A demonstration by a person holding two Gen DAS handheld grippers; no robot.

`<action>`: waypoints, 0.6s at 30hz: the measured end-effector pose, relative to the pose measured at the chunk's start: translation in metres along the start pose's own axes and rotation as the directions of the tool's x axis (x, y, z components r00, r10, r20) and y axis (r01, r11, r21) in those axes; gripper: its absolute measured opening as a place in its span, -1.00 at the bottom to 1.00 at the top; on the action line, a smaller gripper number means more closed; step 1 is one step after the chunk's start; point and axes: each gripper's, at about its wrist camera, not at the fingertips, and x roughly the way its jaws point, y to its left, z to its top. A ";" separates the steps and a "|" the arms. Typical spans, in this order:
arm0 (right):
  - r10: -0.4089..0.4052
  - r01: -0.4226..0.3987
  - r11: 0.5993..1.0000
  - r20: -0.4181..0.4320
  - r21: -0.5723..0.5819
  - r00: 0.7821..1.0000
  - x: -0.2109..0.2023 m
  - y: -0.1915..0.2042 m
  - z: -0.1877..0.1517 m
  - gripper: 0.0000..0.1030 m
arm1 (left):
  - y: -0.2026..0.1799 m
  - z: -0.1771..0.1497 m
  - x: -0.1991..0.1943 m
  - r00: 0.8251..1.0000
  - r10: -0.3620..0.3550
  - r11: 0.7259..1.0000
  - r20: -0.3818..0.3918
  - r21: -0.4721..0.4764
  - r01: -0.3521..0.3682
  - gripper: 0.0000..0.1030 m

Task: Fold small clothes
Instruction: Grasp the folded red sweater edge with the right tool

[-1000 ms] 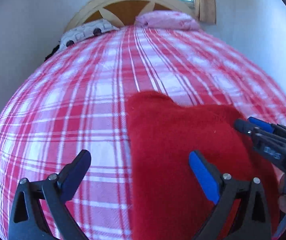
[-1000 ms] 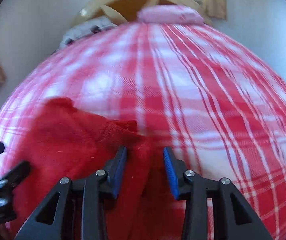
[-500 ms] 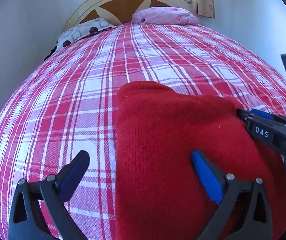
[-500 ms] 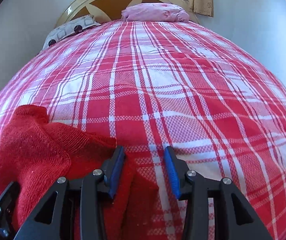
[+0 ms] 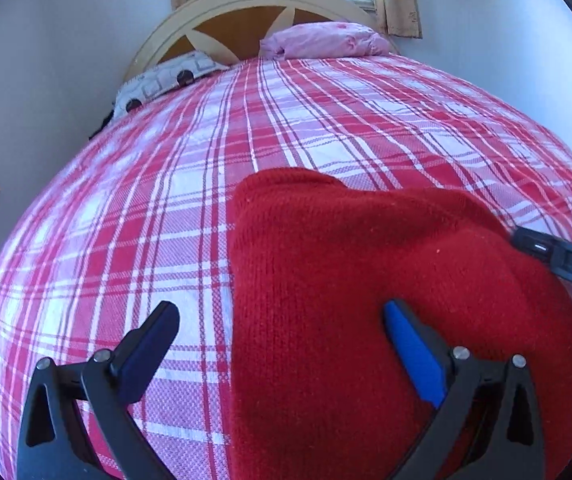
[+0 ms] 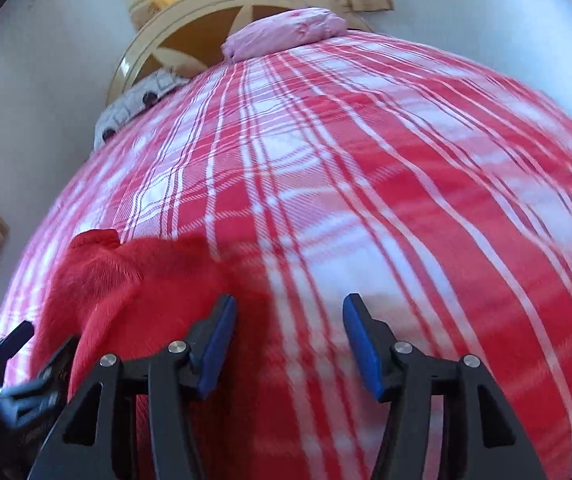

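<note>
A red knit garment (image 5: 366, 280) lies folded on the plaid bed cover, and its left edge runs between my left gripper's fingers. My left gripper (image 5: 279, 320) hovers wide open just above it, one finger over the cover and one over the knit. In the right wrist view the garment (image 6: 133, 280) lies left of my right gripper (image 6: 290, 304). That gripper's jaws are opening, and only the garment's right edge and the cover show between them, with nothing pressed. The left gripper (image 6: 45, 340) shows at the lower left there.
The red and white plaid cover (image 5: 165, 200) spreads over the whole bed. A pink pillow (image 5: 326, 40) and a white patterned pillow (image 5: 157, 84) lie by the arched headboard (image 5: 245, 4). Walls close in on both sides, with a curtained window behind.
My right gripper's jaws have spread and let go of the garment fold they were pinching. It has shifted right and rolled. The left gripper has hardly moved.
</note>
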 end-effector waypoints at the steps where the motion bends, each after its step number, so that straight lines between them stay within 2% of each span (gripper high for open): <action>1: 0.017 -0.017 0.999 0.018 0.032 1.000 -0.008 -0.007 -0.006 0.10 | -0.002 0.000 -0.001 1.000 0.011 1.000 0.006 0.007 -0.012 1.00; 6: 0.075 -0.098 0.973 0.115 0.210 0.991 -0.038 -0.039 -0.029 0.10 | -0.004 0.000 -0.003 0.999 0.040 0.999 0.020 0.019 -0.040 1.00; 12: 0.081 -0.106 0.971 0.121 0.213 0.989 -0.042 -0.042 -0.030 0.15 | -0.003 -0.003 -0.009 0.998 0.052 0.999 0.022 0.011 -0.052 1.00; 13: 0.091 -0.116 0.970 0.123 0.212 0.988 -0.042 -0.042 -0.030 0.21 | -0.002 -0.004 -0.011 0.999 0.040 0.999 0.014 0.013 -0.040 1.00; 16: 0.134 -0.160 0.964 0.132 0.214 0.982 -0.045 -0.043 -0.031 0.39 | 0.013 -0.009 -0.023 0.997 -0.081 0.996 -0.008 -0.022 0.081 1.00; 18: 0.166 -0.189 0.960 0.125 0.208 0.978 -0.046 -0.039 -0.031 0.47 | 0.029 -0.015 -0.027 0.984 -0.176 0.979 -0.034 -0.107 0.172 1.00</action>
